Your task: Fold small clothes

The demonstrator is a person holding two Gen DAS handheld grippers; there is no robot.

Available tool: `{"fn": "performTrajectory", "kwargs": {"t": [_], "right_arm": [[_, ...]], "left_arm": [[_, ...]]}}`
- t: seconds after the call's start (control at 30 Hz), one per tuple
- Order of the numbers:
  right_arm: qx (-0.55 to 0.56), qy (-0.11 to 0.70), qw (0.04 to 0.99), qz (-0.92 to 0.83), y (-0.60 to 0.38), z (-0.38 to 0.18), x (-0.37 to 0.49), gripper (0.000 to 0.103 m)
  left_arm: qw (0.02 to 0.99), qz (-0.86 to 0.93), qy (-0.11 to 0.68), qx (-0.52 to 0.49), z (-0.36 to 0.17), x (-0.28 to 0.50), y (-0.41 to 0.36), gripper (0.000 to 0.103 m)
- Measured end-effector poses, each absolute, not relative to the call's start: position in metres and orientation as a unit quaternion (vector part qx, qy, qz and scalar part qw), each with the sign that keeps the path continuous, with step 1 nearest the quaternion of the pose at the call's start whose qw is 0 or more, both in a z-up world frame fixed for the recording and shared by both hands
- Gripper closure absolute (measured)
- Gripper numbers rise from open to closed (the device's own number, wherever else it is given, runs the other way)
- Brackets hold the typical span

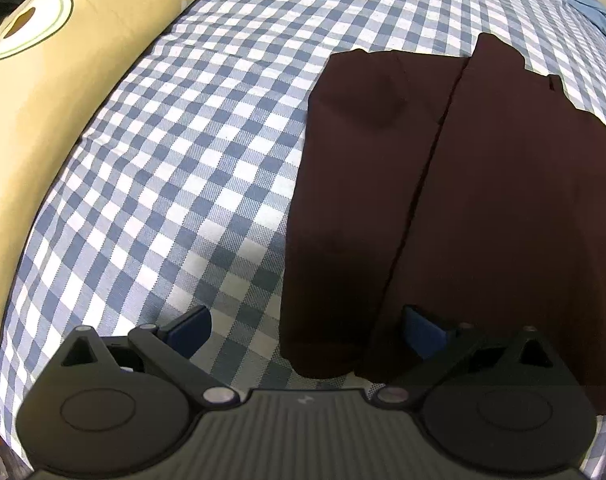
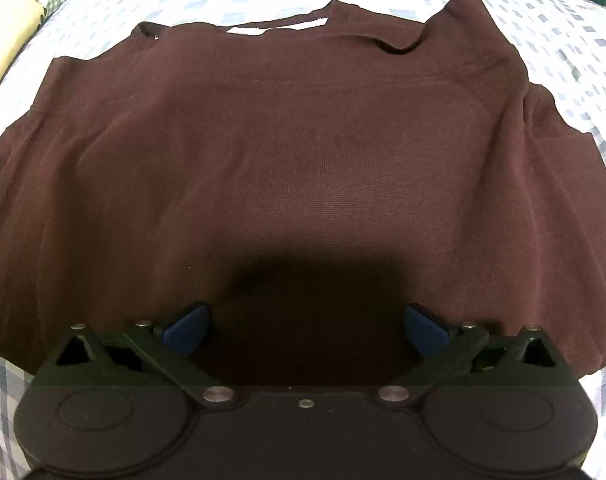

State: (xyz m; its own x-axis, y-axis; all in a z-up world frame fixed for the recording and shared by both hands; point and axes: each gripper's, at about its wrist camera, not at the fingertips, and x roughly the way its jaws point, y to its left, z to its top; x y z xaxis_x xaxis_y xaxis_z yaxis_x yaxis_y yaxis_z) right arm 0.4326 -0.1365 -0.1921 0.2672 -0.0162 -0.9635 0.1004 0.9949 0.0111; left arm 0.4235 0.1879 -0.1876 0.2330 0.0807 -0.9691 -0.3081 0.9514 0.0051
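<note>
The maroon shirt (image 2: 303, 152) lies spread on the checked bed (image 1: 175, 168), one side seemingly folded in already. Both the left gripper (image 1: 305, 332) and right gripper (image 2: 305, 330) gape empty at its near hem. Next, likely: pinch that hem and carry it toward the collar.

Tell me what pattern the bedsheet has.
Blue and white check on the bedsheet; clearest in the left wrist view.

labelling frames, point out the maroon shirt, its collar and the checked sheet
maroon shirt (image 2: 303, 152): right wrist view, middle of the back panel
collar (image 2: 399, 42): right wrist view, turned-down edge
checked sheet (image 1: 175, 168): left wrist view, bare patch left of shirt
</note>
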Motion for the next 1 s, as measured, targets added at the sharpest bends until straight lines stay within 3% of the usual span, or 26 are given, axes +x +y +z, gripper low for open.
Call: {"fn": "performTrajectory", "kwargs": {"t": [0.23, 0.47, 0.87, 1.0], "right_arm": [[0.036, 0.601, 0.798, -0.037, -0.137, -0.193, 0.431, 0.000], [0.037, 0.602, 0.797, -0.035, -0.137, -0.194, 0.430, 0.000], [0.037, 0.603, 0.796, -0.035, -0.137, -0.193, 0.430, 0.000], [0.038, 0.603, 0.796, -0.033, -0.137, -0.193, 0.431, 0.000]], "left_arm": [[0.780, 0.122, 0.605, -0.103, -0.185, 0.421, 0.188, 0.001], [0.766, 0.054, 0.613, -0.188, -0.202, 0.422, 0.201, 0.001], [0.761, 0.071, 0.620, -0.177, -0.207, 0.434, 0.187, 0.000], [0.763, 0.073, 0.615, -0.183, -0.205, 0.437, 0.187, 0.004]]}}
